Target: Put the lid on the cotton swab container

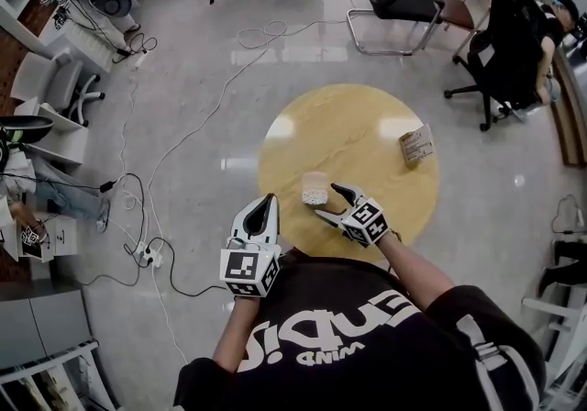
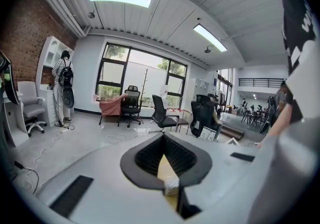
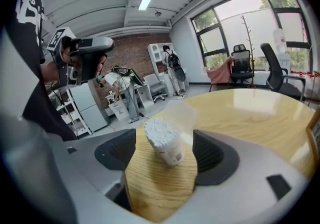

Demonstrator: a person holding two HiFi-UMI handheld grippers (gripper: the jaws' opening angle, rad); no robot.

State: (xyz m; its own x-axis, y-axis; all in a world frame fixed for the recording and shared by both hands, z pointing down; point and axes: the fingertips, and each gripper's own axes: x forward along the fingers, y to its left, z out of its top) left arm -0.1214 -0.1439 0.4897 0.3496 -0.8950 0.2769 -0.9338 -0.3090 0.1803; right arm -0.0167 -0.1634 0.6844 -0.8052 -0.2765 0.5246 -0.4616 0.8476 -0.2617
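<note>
Cotton swab container [image 1: 315, 189] stands upright.

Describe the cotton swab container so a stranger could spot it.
Find the round wooden table. At its near edge, between the open jaws of the right hand-held gripper, stands a small container. Unlike the brown box, it is open-topped, packed with white tips.

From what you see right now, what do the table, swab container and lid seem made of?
Table: likely wood or laminate, pale grain, glossy reflections. Container: seemingly pale plastic, printed label. Lid: probably frosted translucent plastic; table shows through faintly.
</note>
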